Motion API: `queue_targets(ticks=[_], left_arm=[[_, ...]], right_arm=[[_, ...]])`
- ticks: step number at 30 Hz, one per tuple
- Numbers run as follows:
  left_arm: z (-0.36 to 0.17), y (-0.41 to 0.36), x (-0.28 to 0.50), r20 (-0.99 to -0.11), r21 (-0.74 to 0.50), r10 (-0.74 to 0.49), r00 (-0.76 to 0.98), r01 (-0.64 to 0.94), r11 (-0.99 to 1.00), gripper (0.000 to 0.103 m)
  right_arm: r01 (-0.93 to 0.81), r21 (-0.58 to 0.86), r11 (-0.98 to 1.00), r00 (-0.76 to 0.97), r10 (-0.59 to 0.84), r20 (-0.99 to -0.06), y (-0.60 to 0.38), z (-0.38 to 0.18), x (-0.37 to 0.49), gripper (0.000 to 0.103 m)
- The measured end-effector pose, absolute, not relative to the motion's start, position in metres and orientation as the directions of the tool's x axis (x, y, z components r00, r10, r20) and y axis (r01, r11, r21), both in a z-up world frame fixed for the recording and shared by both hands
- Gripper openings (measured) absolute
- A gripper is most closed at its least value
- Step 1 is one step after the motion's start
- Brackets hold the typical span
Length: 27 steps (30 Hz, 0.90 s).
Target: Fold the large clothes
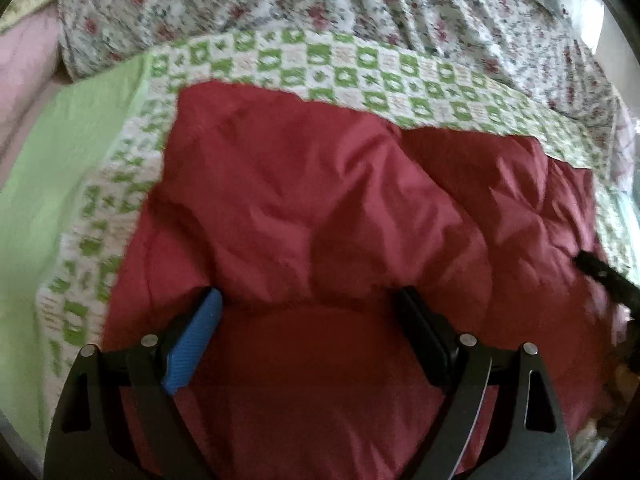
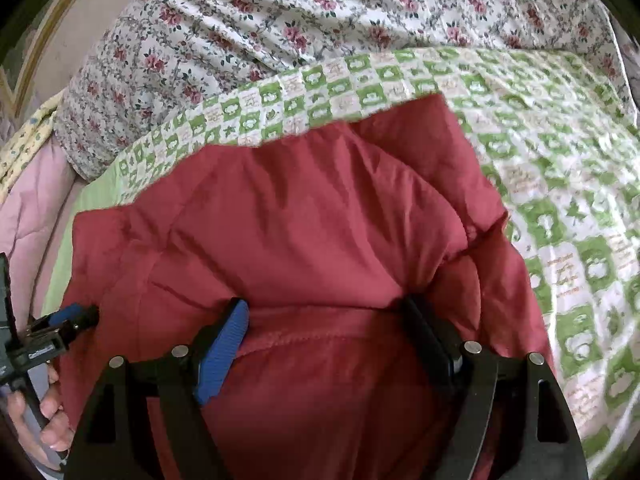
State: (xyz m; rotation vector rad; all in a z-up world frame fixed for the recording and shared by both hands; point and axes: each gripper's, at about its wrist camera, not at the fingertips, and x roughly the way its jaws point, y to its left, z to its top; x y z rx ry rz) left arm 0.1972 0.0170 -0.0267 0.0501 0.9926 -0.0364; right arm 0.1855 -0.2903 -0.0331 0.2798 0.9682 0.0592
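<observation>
A dark red puffy garment (image 1: 320, 208) lies spread on a green-and-white checked bedspread (image 1: 360, 72); it also fills the right wrist view (image 2: 312, 220). My left gripper (image 1: 312, 300) is open just above the garment's near part, with red fabric between its spread fingers. My right gripper (image 2: 324, 308) is open too, over the garment's near right part by a stitched seam. The left gripper (image 2: 76, 316) shows at the left edge of the right wrist view, over the garment's left edge. A dark tip of the right gripper (image 1: 600, 272) shows at the right edge of the left wrist view.
A floral quilt (image 1: 320, 4) is bunched along the far side of the bed, also in the right wrist view (image 2: 320, 20). A plain green sheet (image 1: 52, 160) and pink bedding (image 1: 24, 72) lie to the left. The checked bedspread (image 2: 560, 200) extends to the right.
</observation>
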Motion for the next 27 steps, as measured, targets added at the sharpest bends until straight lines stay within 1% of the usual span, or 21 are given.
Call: queue_targets(ticks=[2,4,6,8,10,13,20,27], left_arm=[[-0.028,0.021,0.204,-0.841,0.048,0.019,0.541,0.038,0.998,0.090],[-0.031,0.027,0.214,-0.851,0.031,0.015,0.525,0.021,0.999,0.090],[-0.036,0.030,0.225,-0.865,0.019,0.012,0.502,0.007,1.000,0.091],[-0.042,0.033,0.234,-0.875,0.008,0.007,0.483,0.000,1.000,0.094],[-0.048,0.035,0.243,-0.884,-0.004,-0.001,0.468,-0.006,1.000,0.098],[-0.053,0.035,0.248,-0.888,-0.008,-0.002,0.459,-0.011,1.000,0.100],[-0.056,0.031,0.246,-0.887,0.012,0.016,0.462,-0.011,1.000,0.101],[-0.040,0.031,0.221,-0.871,0.046,0.038,0.491,0.005,0.999,0.101]], right_arm=[[0.062,0.237,0.970,0.580,0.159,-0.799,-0.285,-0.020,0.187,0.082],[0.041,0.230,0.972,0.592,0.162,-0.790,-0.282,-0.013,0.193,0.082],[0.032,0.212,0.977,0.574,0.156,-0.804,-0.280,-0.014,0.203,0.082],[0.027,0.188,0.982,0.533,0.145,-0.834,-0.280,-0.027,0.216,0.083],[0.043,0.230,0.972,0.505,0.177,-0.845,-0.290,-0.042,0.224,0.084],[0.066,0.275,0.959,0.508,0.205,-0.837,-0.299,-0.051,0.227,0.084],[0.071,0.287,0.955,0.523,0.209,-0.826,-0.301,-0.052,0.224,0.084],[0.072,0.286,0.955,0.530,0.206,-0.823,-0.302,-0.053,0.222,0.084]])
